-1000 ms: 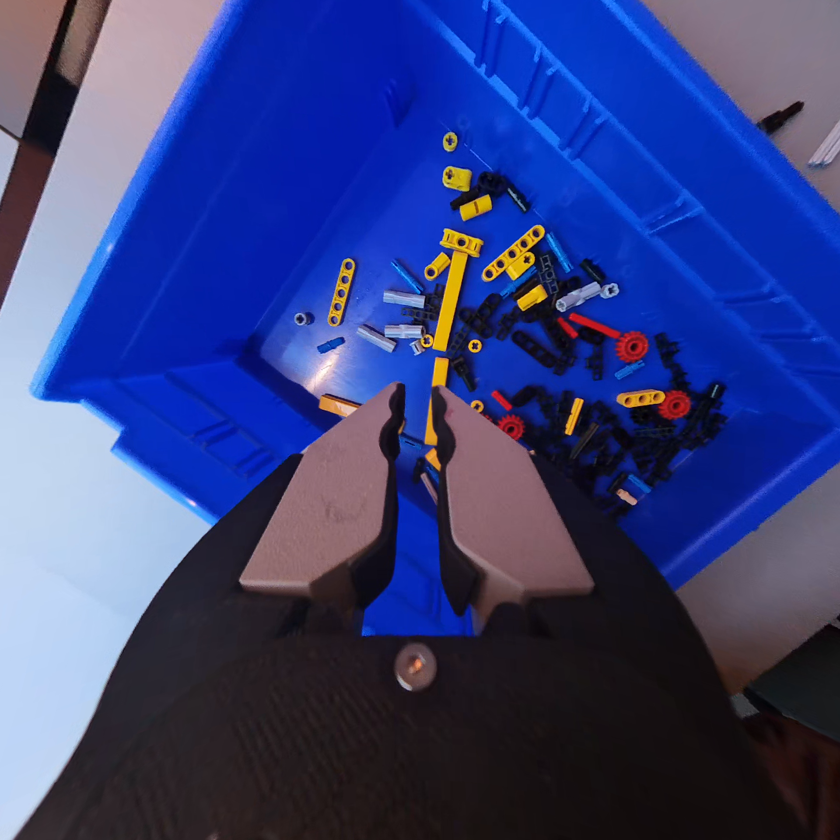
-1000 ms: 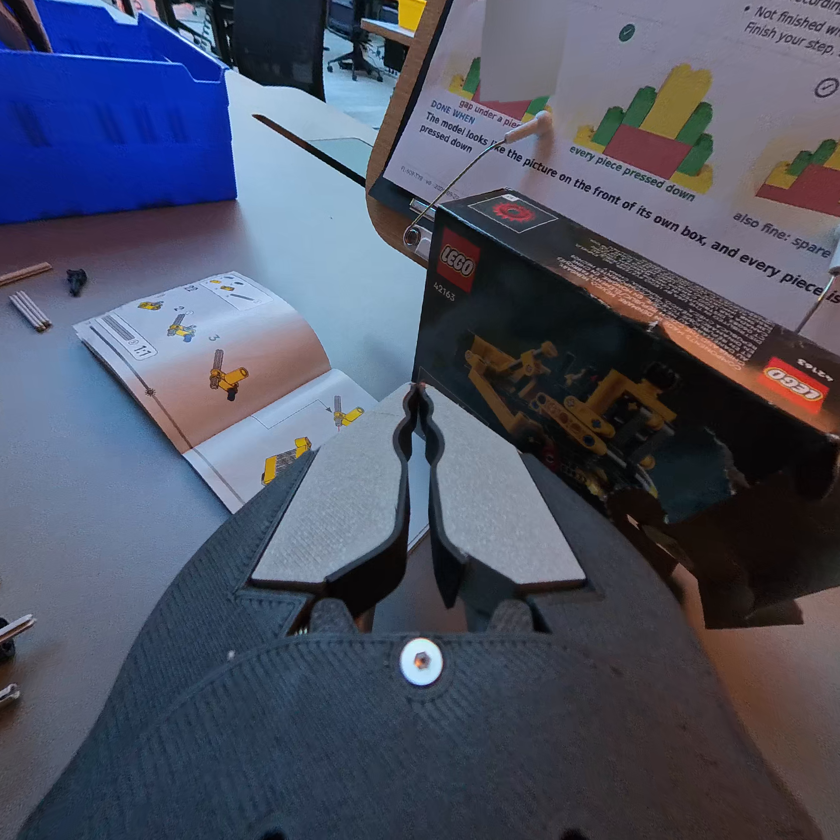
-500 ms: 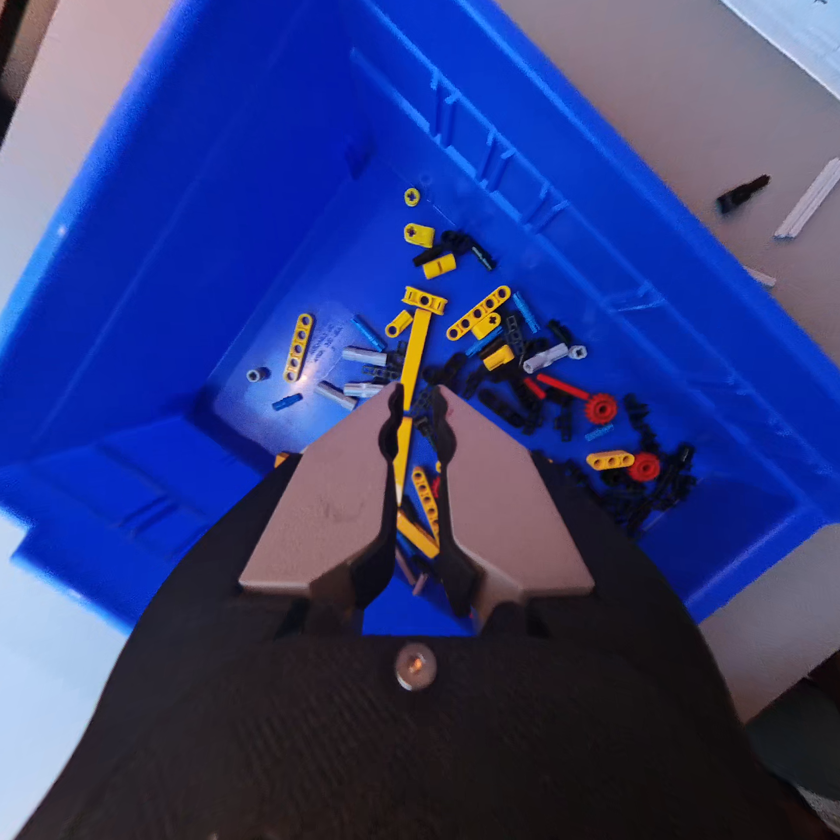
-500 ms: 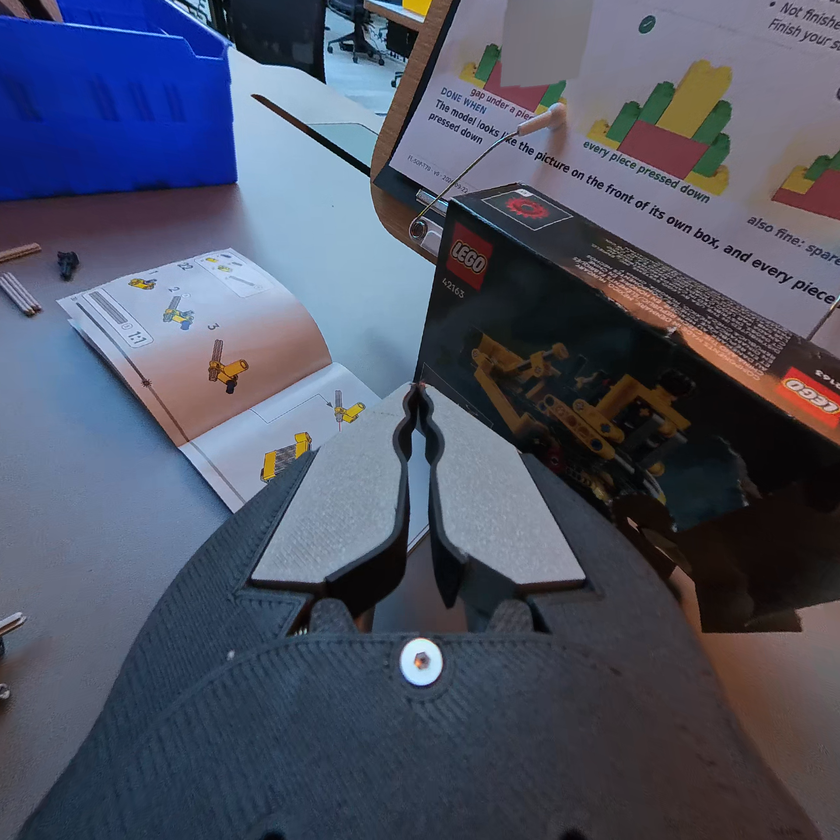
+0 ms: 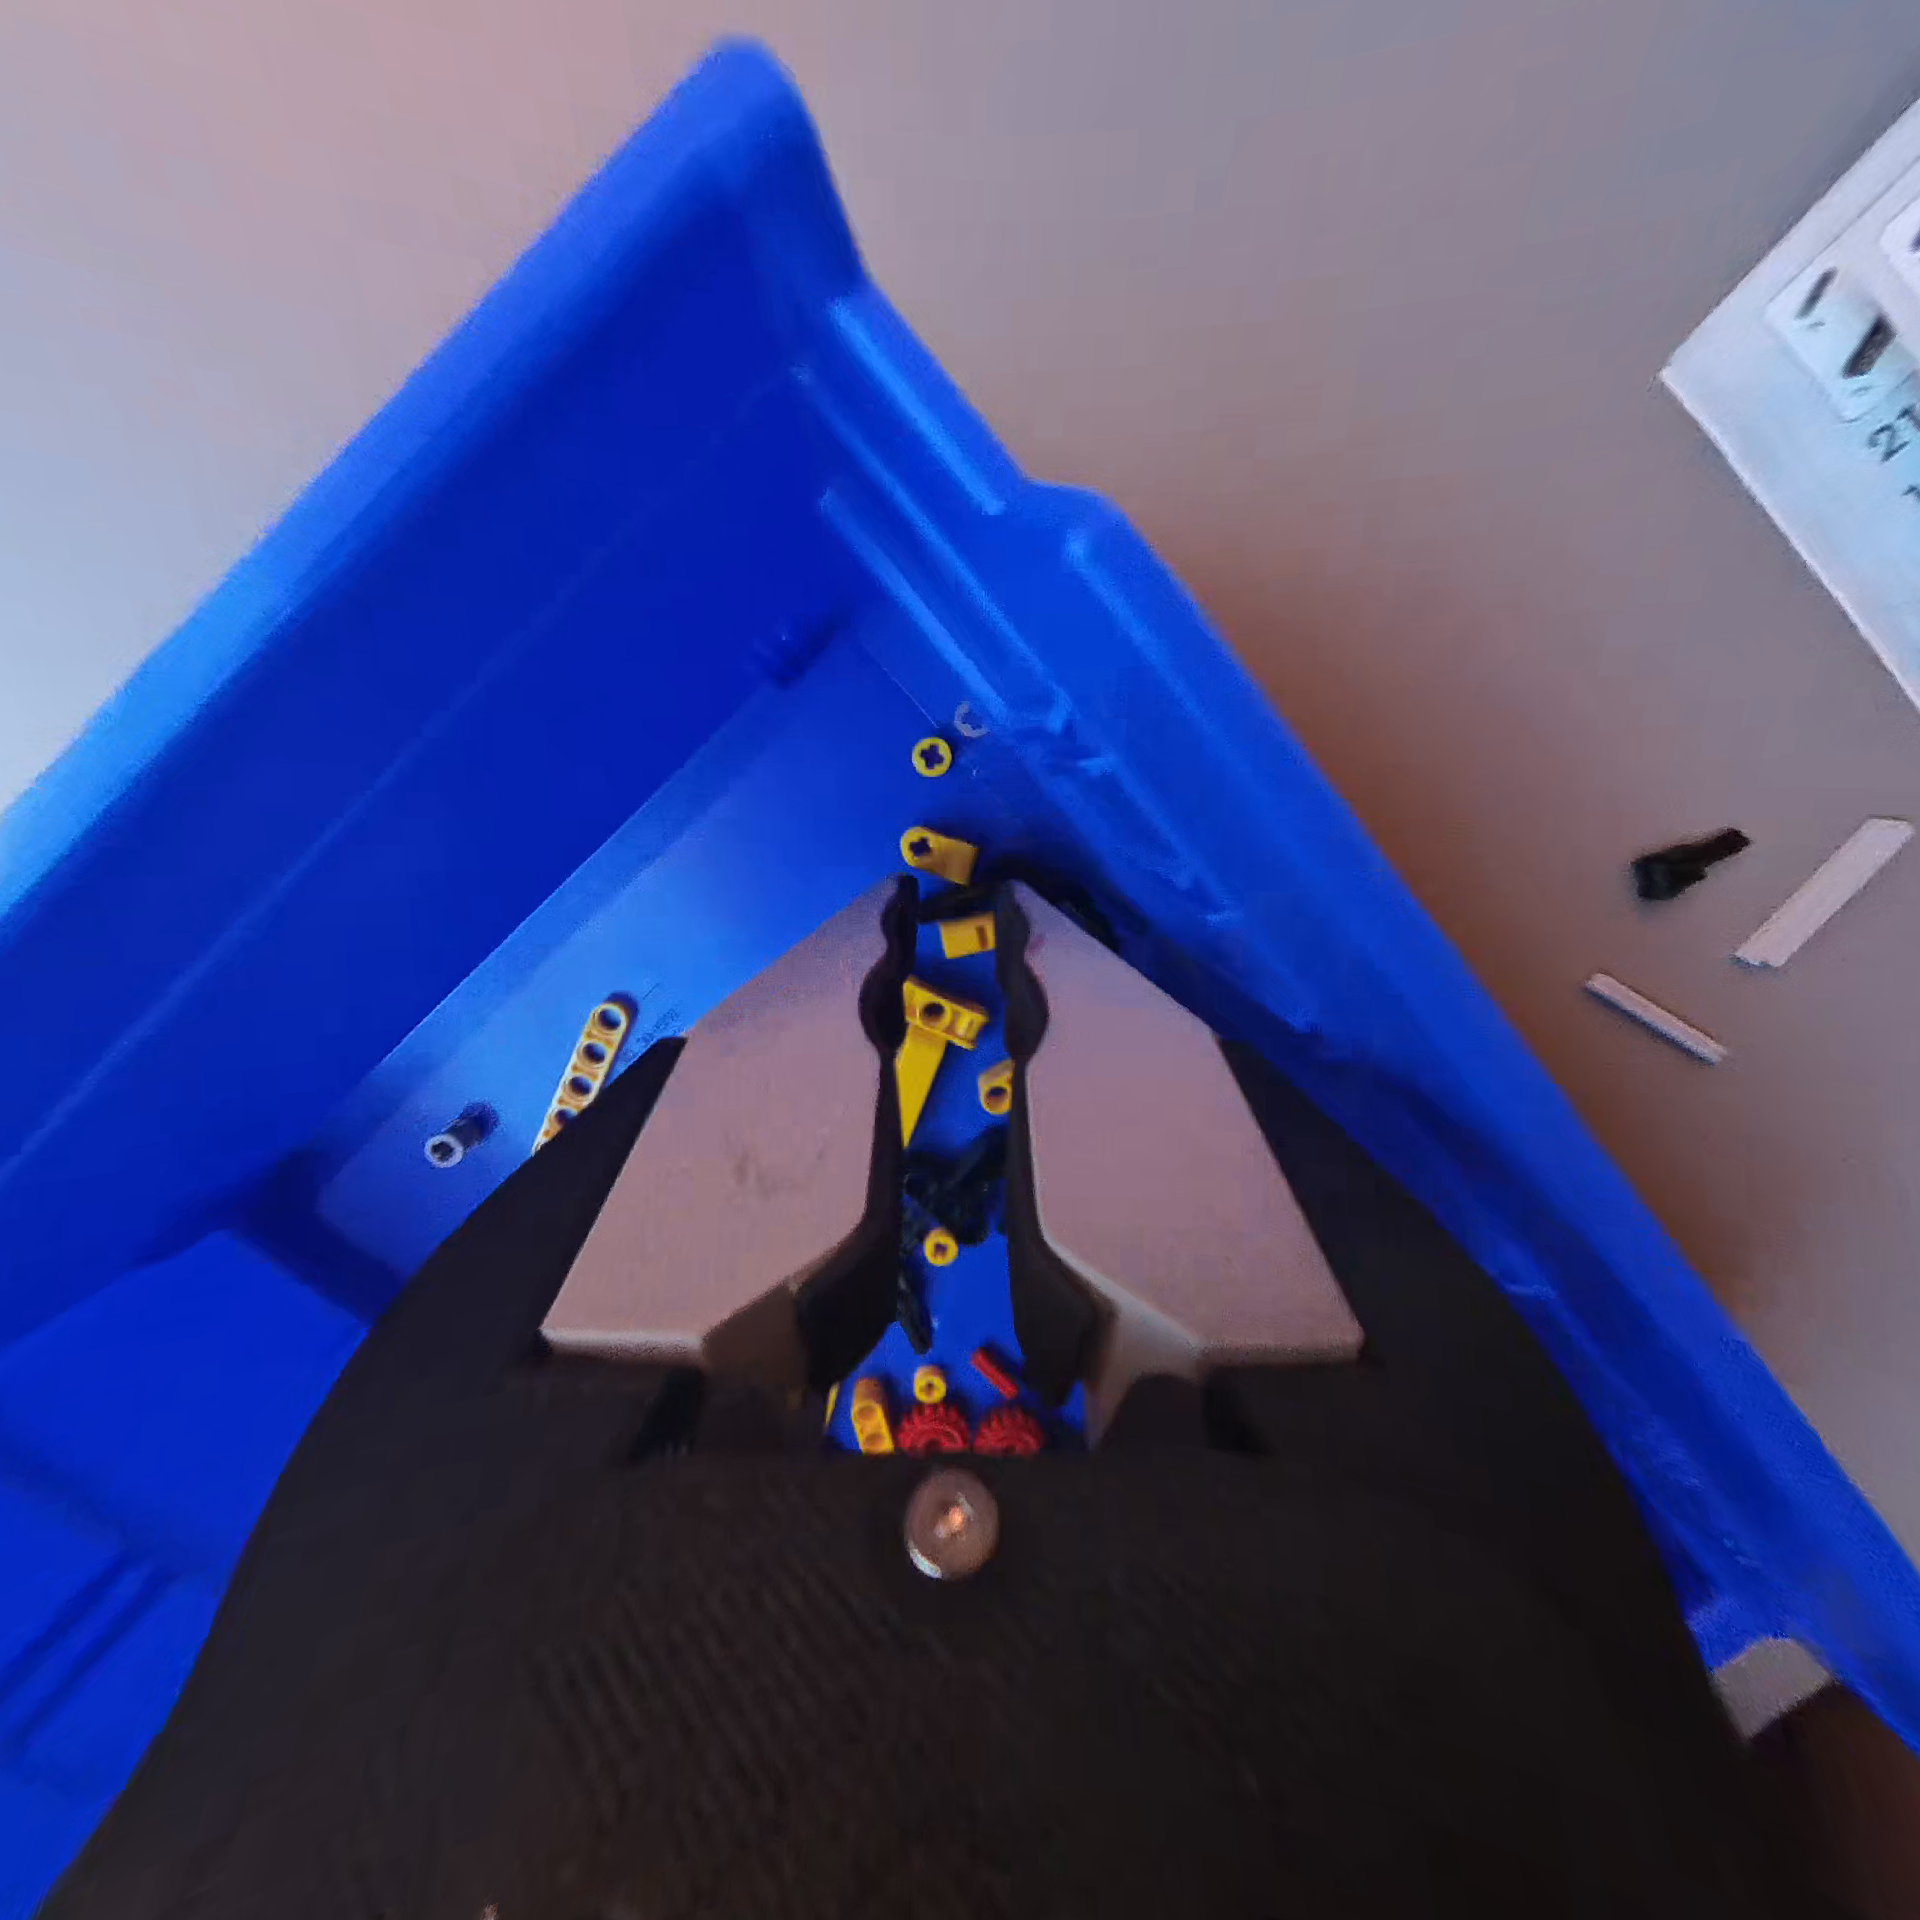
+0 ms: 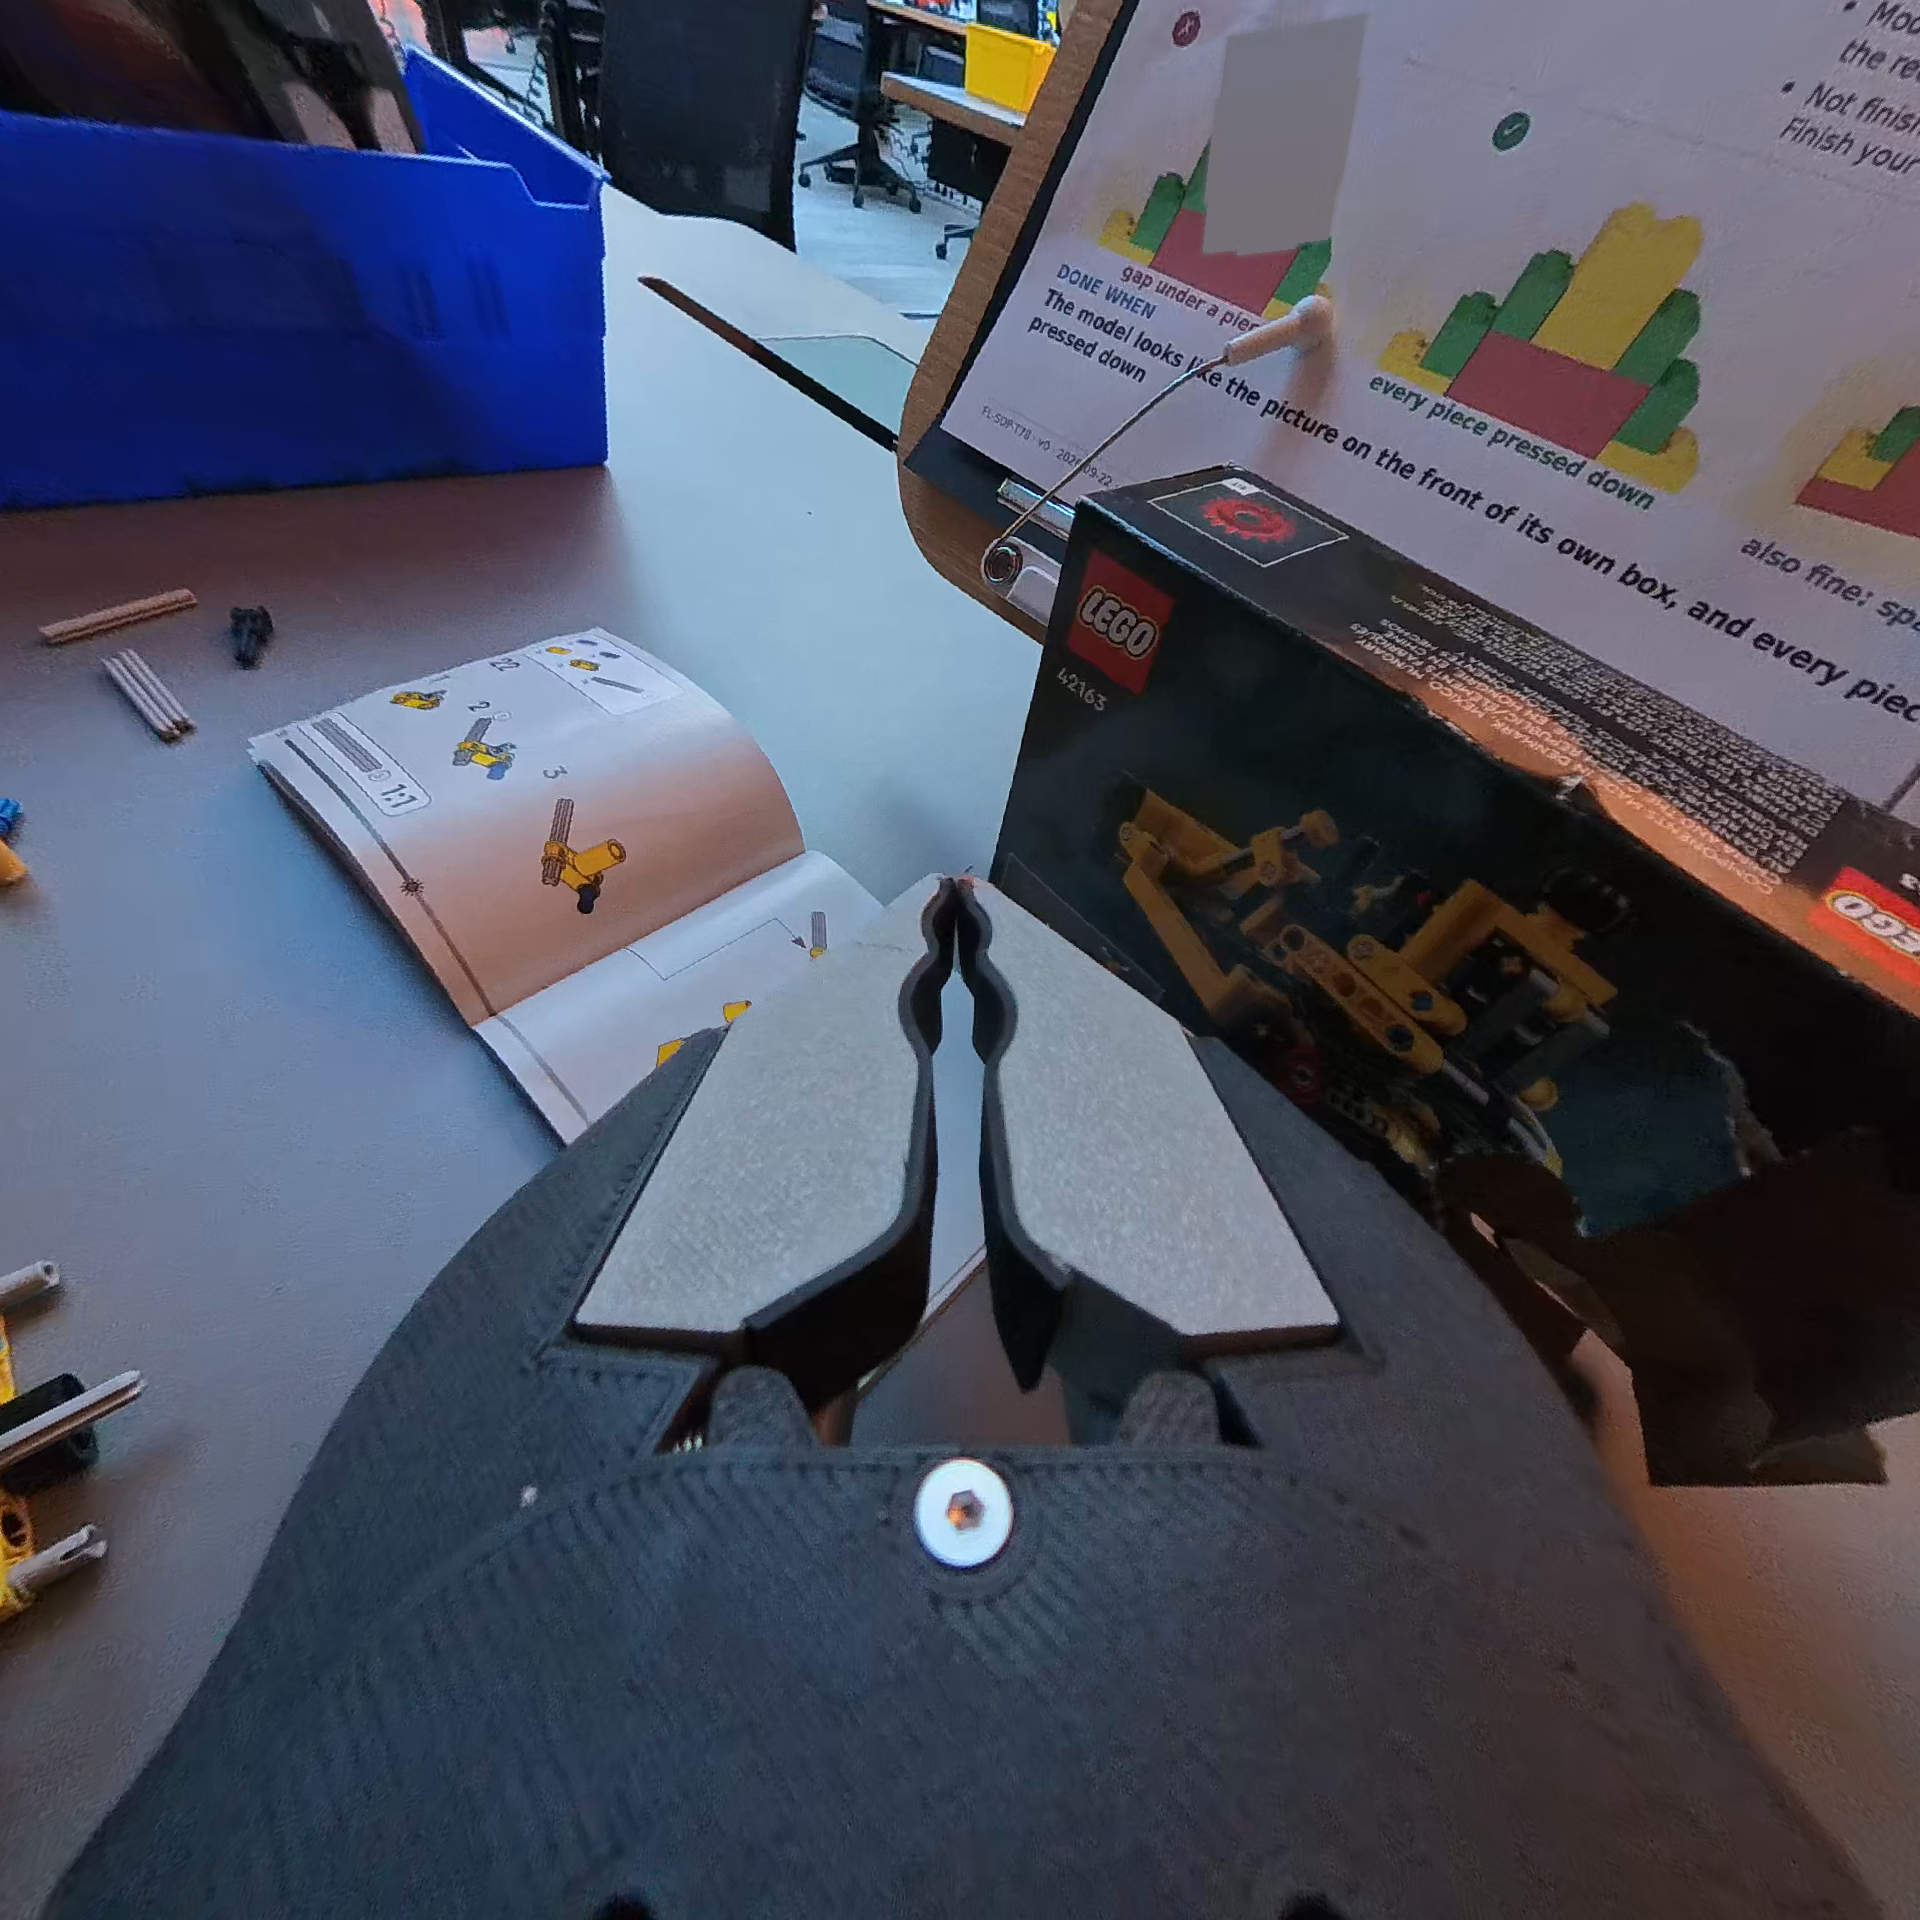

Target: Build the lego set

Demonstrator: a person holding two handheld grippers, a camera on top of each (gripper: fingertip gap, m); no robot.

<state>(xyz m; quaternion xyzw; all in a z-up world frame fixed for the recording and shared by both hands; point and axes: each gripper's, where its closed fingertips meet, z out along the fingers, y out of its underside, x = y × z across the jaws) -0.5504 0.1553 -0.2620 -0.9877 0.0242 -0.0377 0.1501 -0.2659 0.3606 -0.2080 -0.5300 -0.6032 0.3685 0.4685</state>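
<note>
My left gripper (image 5: 954, 899) is low inside the blue bin (image 5: 520, 623), jaws a narrow gap apart and holding nothing. Between and just past its fingers lie a long yellow piece (image 5: 920, 1060), a small yellow connector (image 5: 935, 850) and a yellow bush (image 5: 931, 756). A yellow holed beam (image 5: 592, 1060) and a grey bush (image 5: 457, 1138) lie to the left. Red gears (image 5: 966, 1432) show near the finger roots. My right gripper (image 6: 951, 883) is shut and empty above the table, over the open instruction booklet (image 6: 540, 831) and beside the set's box (image 6: 1403, 883).
Outside the bin a black pin (image 5: 1683, 862) and grey axles (image 5: 1818, 904) lie on the table. In the right wrist view the bin (image 6: 291, 312) stands at the far left. A clipboard with a printed sheet (image 6: 1455, 260) leans behind the box. Loose pieces (image 6: 42, 1455) lie at the left edge. There is about 35 cm between the tips of the two grippers.
My left gripper has dropped down into the bin towards its far corner, so the pieces now look much closer. My right gripper has barely moved and stays shut.
</note>
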